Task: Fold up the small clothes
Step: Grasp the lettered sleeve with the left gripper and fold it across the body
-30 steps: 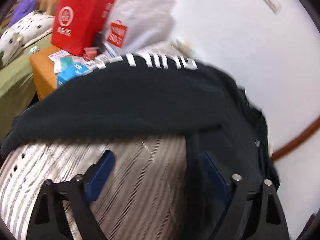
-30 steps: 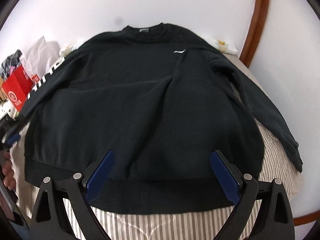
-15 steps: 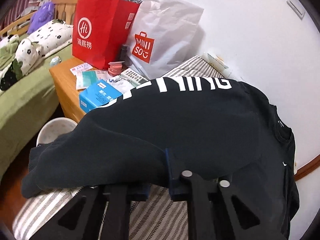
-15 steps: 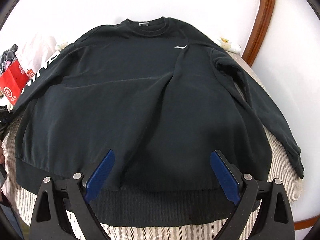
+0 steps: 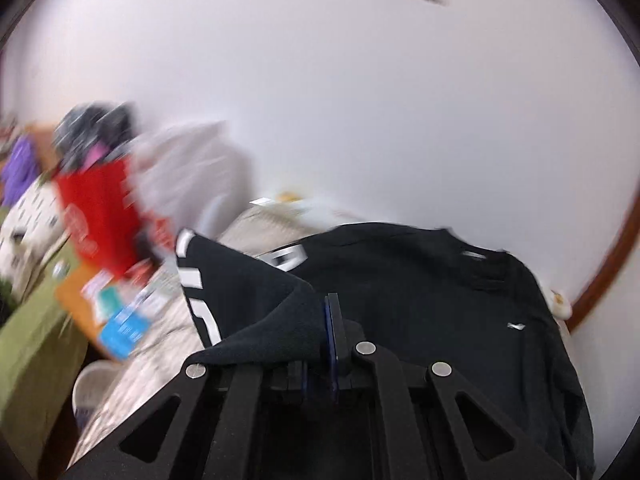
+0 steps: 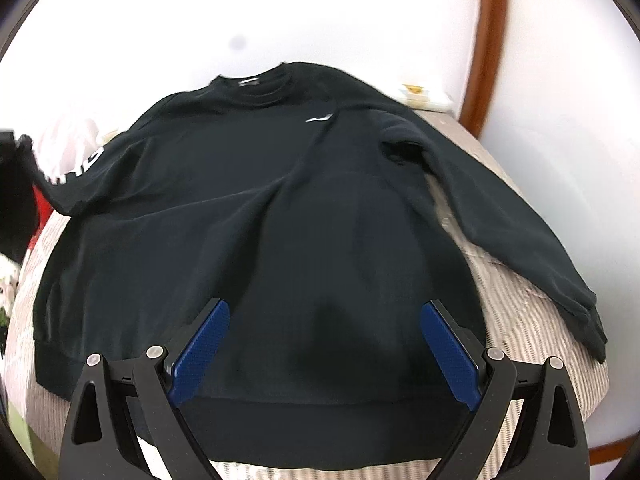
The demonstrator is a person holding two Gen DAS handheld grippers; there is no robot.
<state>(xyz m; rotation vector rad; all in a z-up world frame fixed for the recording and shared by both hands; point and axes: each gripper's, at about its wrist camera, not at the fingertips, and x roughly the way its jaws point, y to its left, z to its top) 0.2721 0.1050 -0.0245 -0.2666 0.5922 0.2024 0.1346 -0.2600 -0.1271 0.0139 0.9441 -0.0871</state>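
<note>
A black sweatshirt [image 6: 280, 220] lies face up on a striped bed, collar toward the wall, with a small white logo on the chest. Its left sleeve [image 5: 240, 304], printed with white letters, is lifted off the bed. My left gripper [image 5: 330, 328] is shut on that sleeve's cuff and holds it up over the body of the sweatshirt [image 5: 440, 300]. My right gripper [image 6: 324, 344] is open and empty, hovering above the hem. The right sleeve [image 6: 520, 248] lies flat down the bed's right side.
A red bag [image 5: 96, 216] and a pale bag [image 5: 192, 176] stand on a wooden bedside table [image 5: 76, 292] strewn with small items, left of the bed. A green bed [image 5: 28, 344] lies further left. A white wall and a brown wooden frame [image 6: 488, 40] are behind.
My left gripper closed on the left sleeve's cuff, lifted it and is swinging it rightward over the sweatshirt. My right gripper stayed open over the hem, moving slightly closer.
</note>
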